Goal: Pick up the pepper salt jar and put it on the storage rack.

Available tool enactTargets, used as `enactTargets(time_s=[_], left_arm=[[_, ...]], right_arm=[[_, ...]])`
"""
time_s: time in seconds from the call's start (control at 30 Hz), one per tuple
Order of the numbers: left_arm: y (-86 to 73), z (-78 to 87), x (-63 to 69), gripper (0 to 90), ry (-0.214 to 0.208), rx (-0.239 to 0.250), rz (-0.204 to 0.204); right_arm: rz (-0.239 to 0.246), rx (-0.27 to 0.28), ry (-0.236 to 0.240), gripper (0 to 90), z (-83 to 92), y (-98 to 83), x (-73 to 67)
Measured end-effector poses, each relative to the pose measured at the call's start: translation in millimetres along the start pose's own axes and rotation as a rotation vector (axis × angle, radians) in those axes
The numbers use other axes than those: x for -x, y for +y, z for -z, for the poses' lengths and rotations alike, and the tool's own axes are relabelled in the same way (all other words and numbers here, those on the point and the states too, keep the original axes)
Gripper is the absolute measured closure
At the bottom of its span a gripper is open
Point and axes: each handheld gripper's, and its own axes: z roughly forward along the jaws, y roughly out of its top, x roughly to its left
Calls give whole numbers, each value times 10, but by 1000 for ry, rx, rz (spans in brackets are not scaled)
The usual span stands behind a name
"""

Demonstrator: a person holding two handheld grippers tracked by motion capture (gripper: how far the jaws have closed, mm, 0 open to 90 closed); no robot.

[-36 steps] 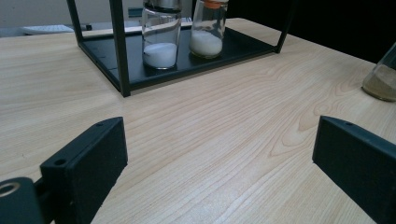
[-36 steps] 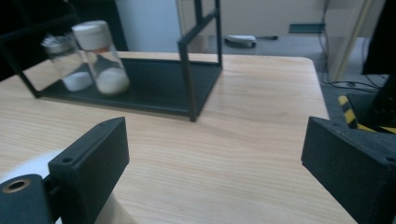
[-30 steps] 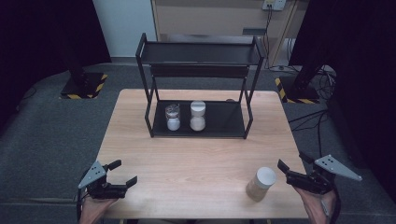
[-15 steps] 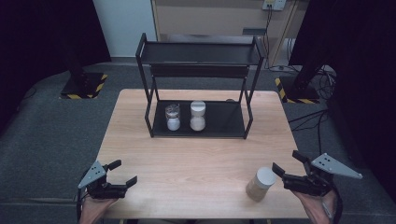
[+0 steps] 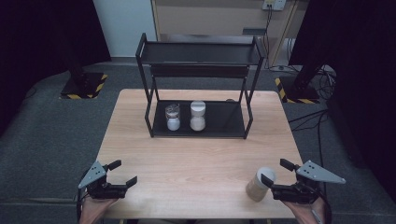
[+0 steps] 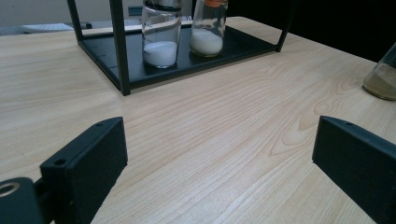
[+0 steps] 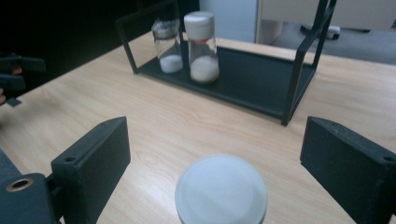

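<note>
R gripper [image 5: 276, 172] has closed in on white-lidded jar [image 5: 259, 184], jaws spread either side; no readable label.

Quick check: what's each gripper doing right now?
Left gripper: open, holding nothing.
Right gripper: open, jaws either side of the jar, not gripping.

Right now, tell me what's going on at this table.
A person holds a gripper in each hand. The right gripper is open, its jaws on either side of a white-lidded jar of tan powder near the table's front edge, not yet closed on it. The left gripper hangs open over bare wood. Two jars of white powder stand on the black rack's bottom shelf.
</note>
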Motion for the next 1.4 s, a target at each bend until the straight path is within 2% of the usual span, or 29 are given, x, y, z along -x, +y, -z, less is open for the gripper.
enactTargets(time_s=[0.13,0.27,0.57,0.87,1.0,1.07,1.4], left_arm=[[-1,1,-2,20,-1,0,0],[-2,1,-3,19,0,0,1],[-1,0,-3,18,0,0,1],[1,-2,-1,18,0,-2,0],[1,-3,-3,18,-1,-3,1],[1,-4,-3,18,-1,-3,1],[4,-7,-4,18,-2,-5,1]], right_arm=[[6,-22,-4,94,-83,-73,-25],[-14,-36,1,94,-156,-142,-10],[-29,-63,-9,123,-276,-273,25],[19,-88,-25,241,-352,-359,-37],[50,-86,-65,331,-365,-391,-98],[40,-77,-67,334,-364,-412,-89],[52,-78,-88,337,-378,-386,-176]])
